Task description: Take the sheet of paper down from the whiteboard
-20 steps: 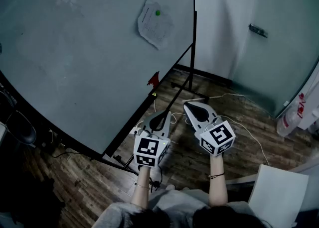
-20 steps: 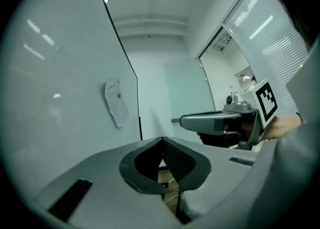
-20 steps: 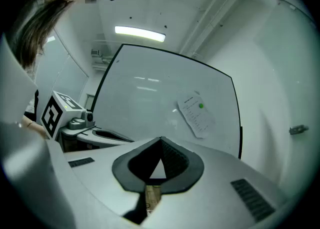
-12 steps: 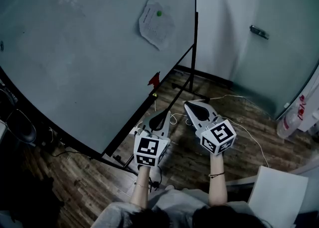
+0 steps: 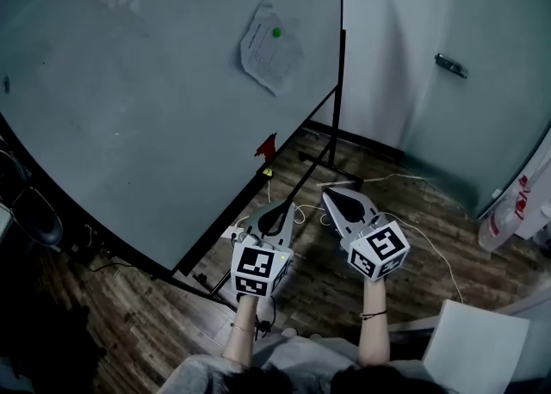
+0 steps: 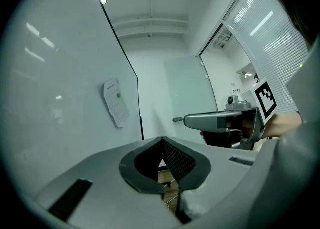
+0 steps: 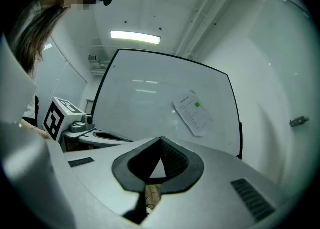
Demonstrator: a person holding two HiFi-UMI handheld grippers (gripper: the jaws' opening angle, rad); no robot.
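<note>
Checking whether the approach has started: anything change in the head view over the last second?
Only the head camera shifted slightly, so everything slid down-frame together. Nothing was taken hold of or let go. The left gripper and right gripper stay shut and empty. The sheet of paper is still on the whiteboard under its green magnet.

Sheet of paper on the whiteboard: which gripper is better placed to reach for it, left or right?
Right, marginally. The right gripper faces the whiteboard with the sheet of paper nearly ahead; the left gripper looks along the board. Both are shut, empty and far off.
</note>
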